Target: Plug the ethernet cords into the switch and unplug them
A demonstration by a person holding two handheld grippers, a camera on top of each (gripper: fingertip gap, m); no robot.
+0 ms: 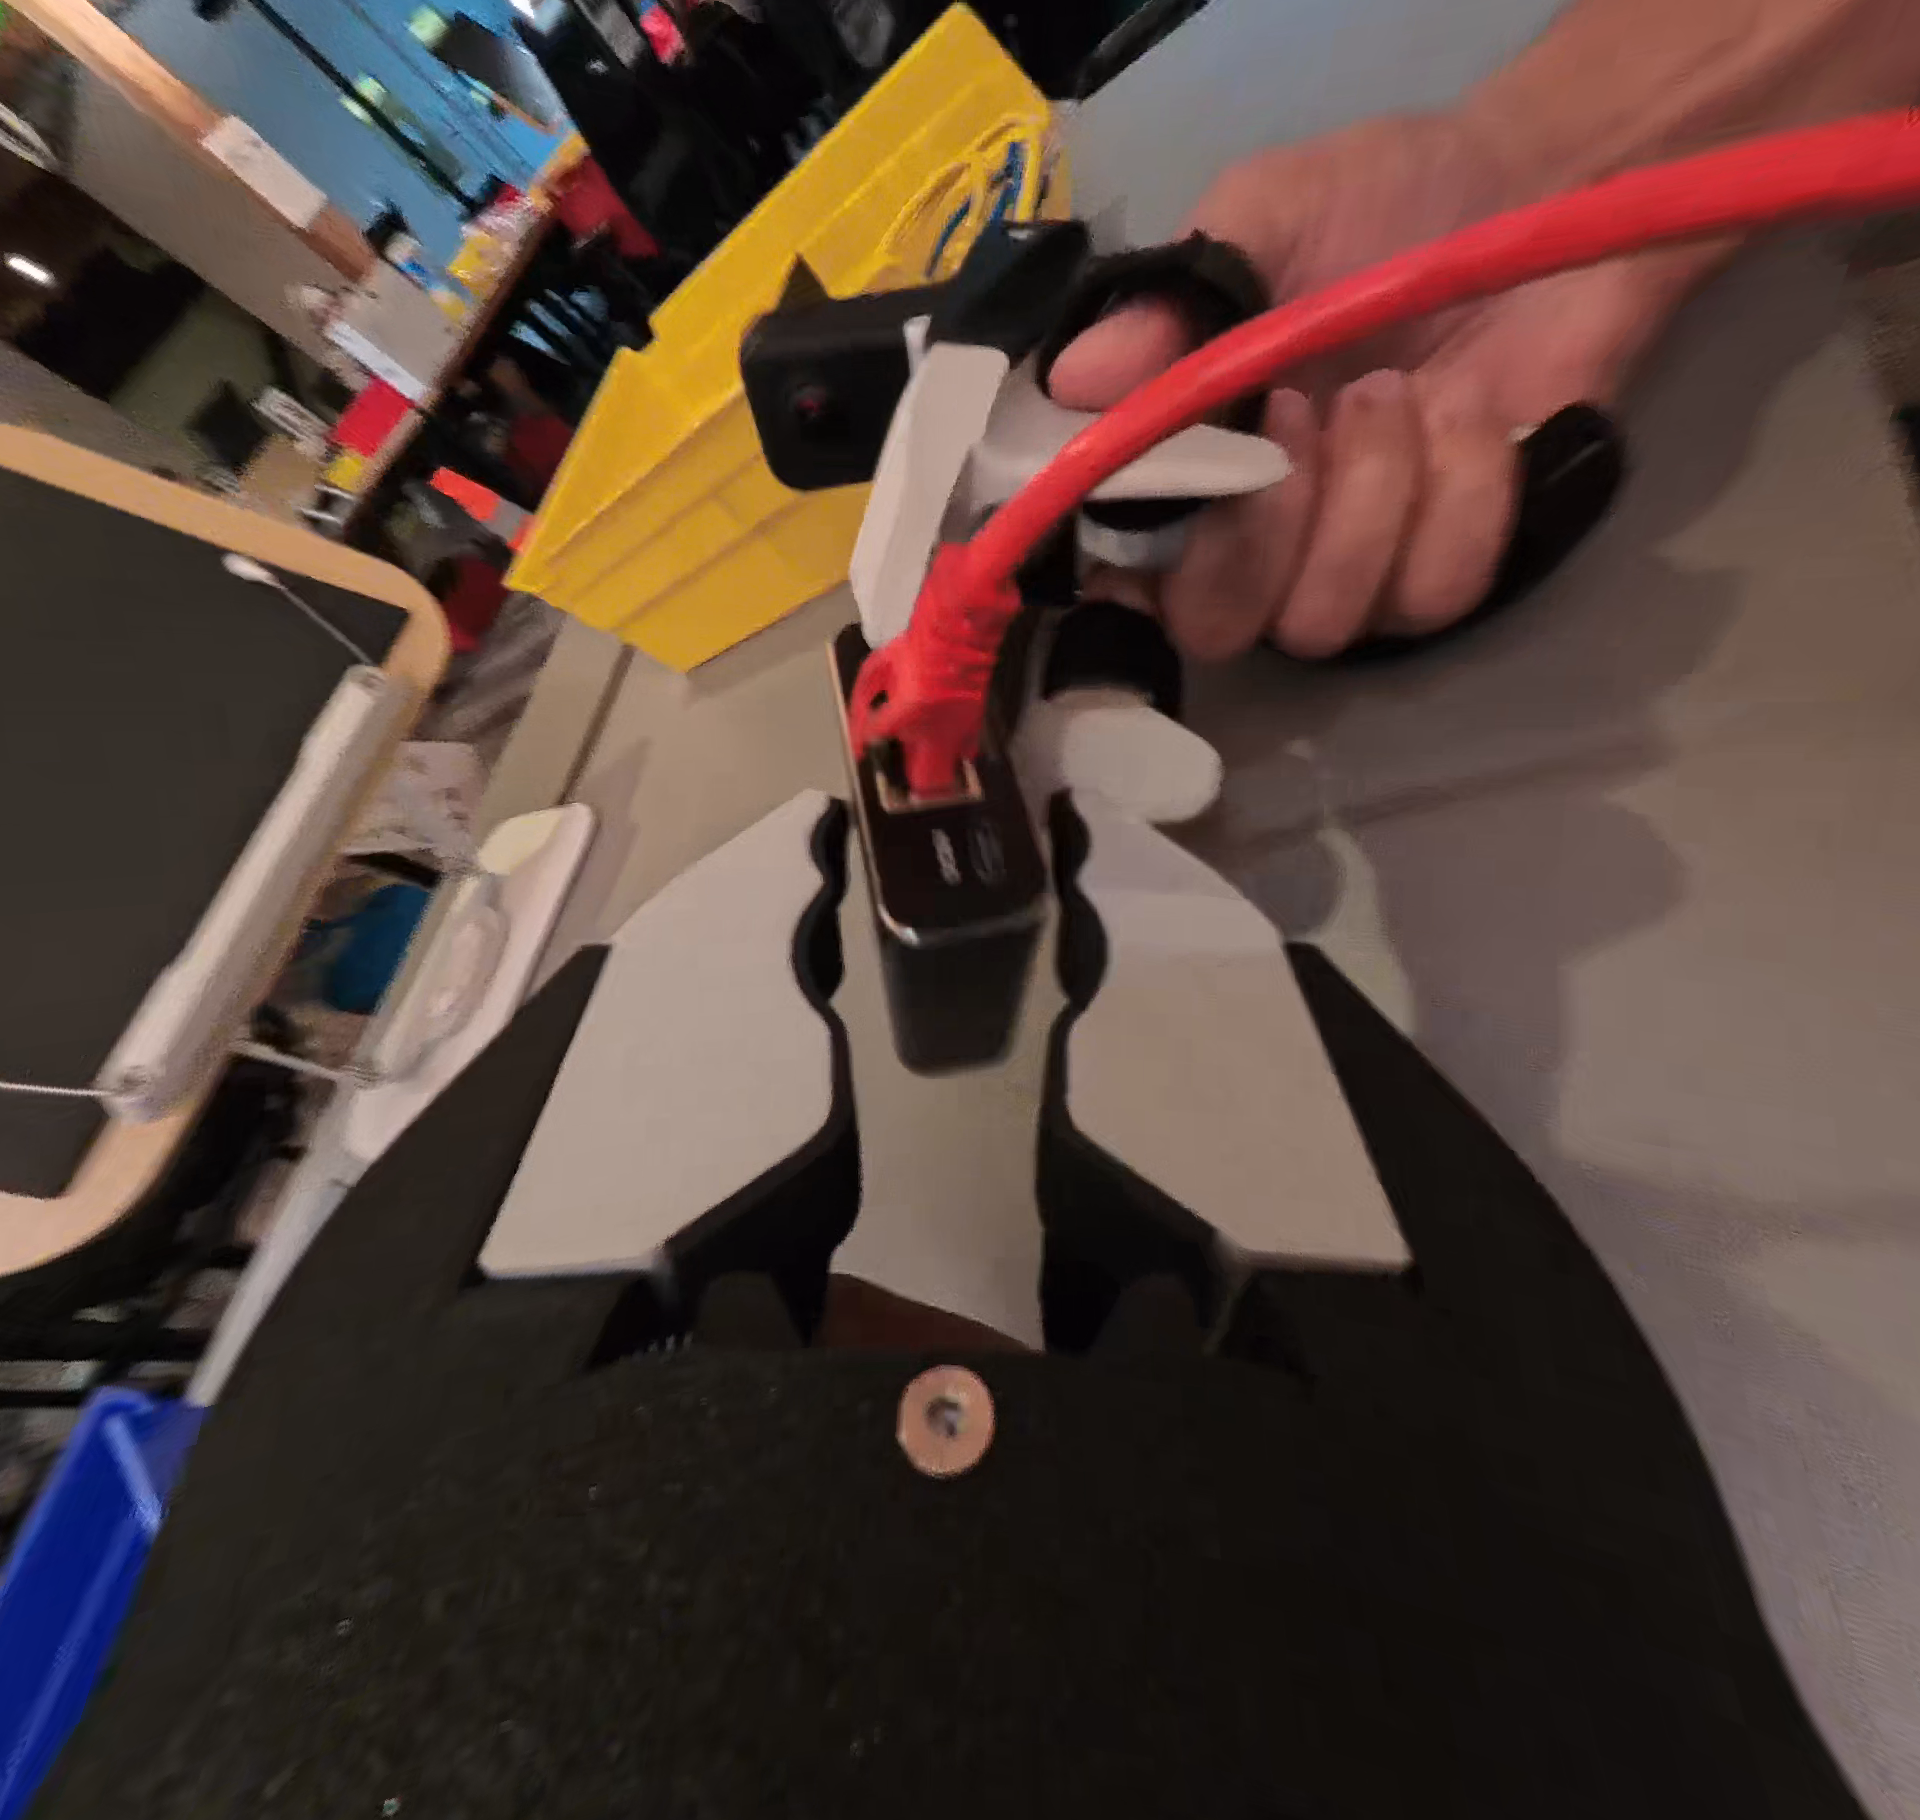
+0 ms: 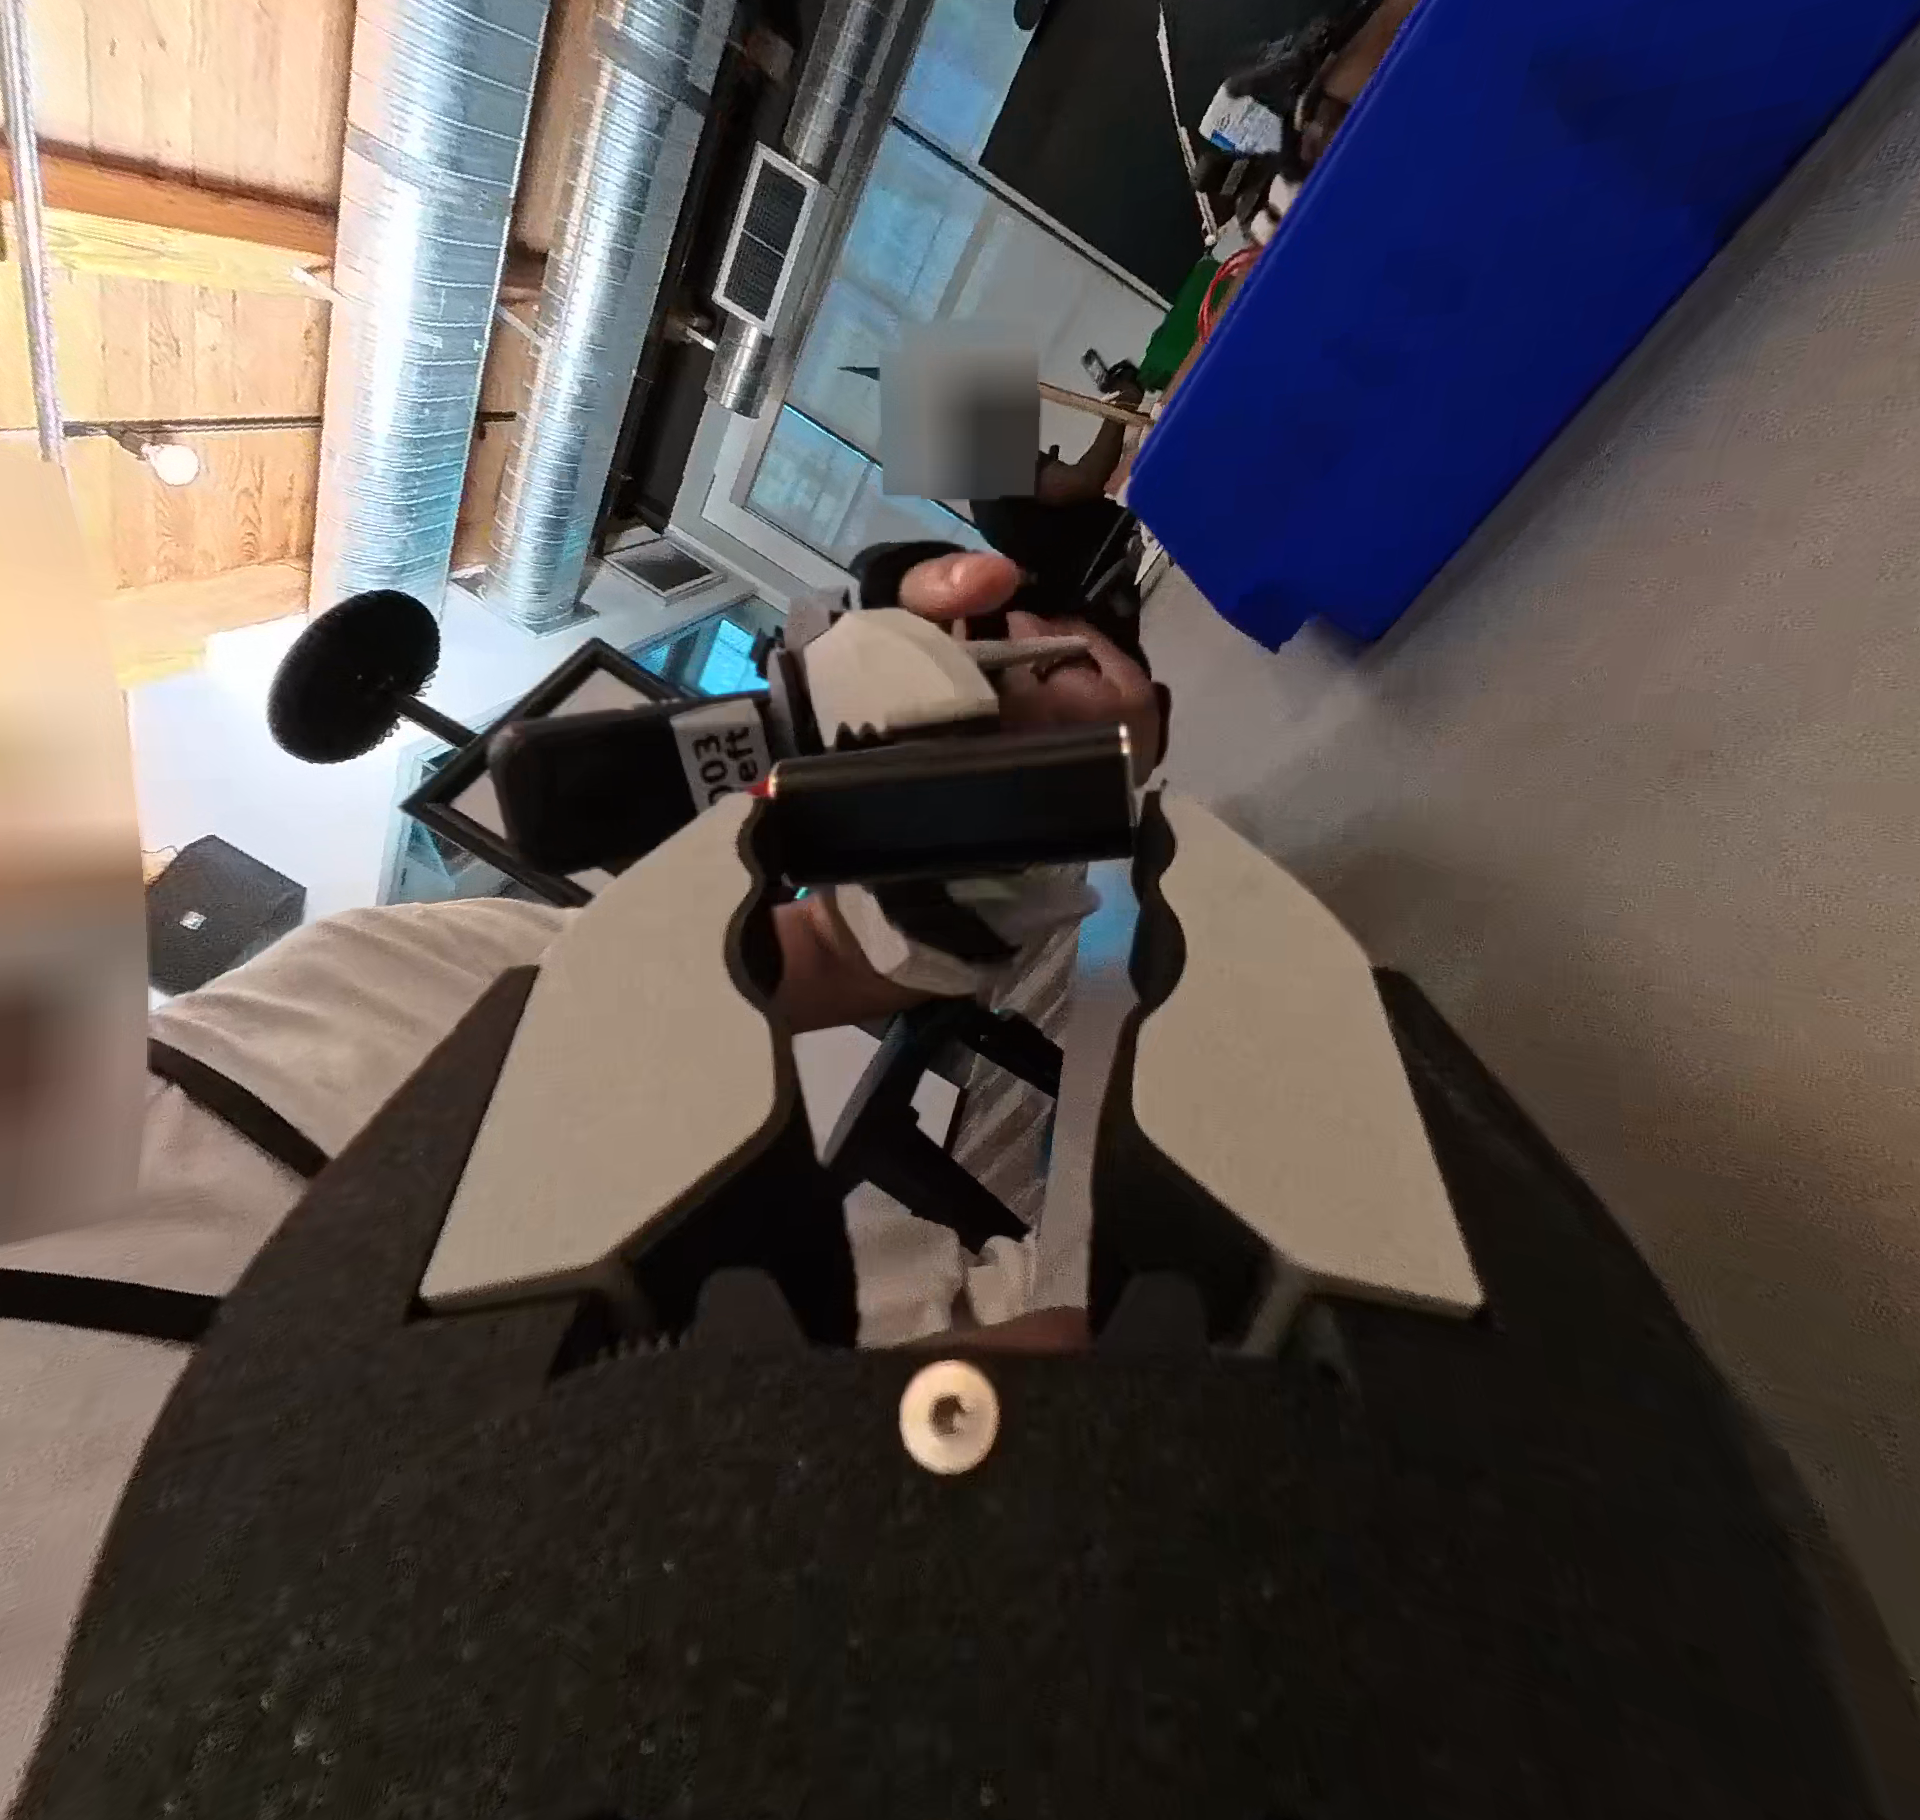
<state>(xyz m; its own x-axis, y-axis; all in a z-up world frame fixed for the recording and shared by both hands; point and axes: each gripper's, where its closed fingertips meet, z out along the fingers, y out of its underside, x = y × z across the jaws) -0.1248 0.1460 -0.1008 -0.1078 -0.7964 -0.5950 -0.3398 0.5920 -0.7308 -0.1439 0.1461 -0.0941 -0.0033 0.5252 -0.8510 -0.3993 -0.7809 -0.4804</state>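
Observation:
A small black switch (image 1: 961, 923) is clamped between the fingers of my left gripper (image 1: 945, 866), held above the grey table (image 1: 1558, 1095). A red ethernet cord (image 1: 1351, 284) is plugged into a port near the switch's far end and arcs off to the upper right. My right gripper (image 1: 1023, 648), held by a hand (image 1: 1382, 482), reaches in from beyond, and the red plug sits between its white fingers. In the right wrist view the switch (image 2: 945, 820) lies crosswise between the wide-spread tips of my right gripper (image 2: 945, 835). The left gripper (image 2: 883, 679) is behind it.
A yellow bin (image 1: 769, 440) holding coiled cables stands on the table behind the switch. A blue bin (image 2: 1507, 264) stands at the table's edge; its corner also shows in the left wrist view (image 1: 73, 1583). A black-topped, wood-edged table (image 1: 156, 783) is at left. A person is beyond the grippers.

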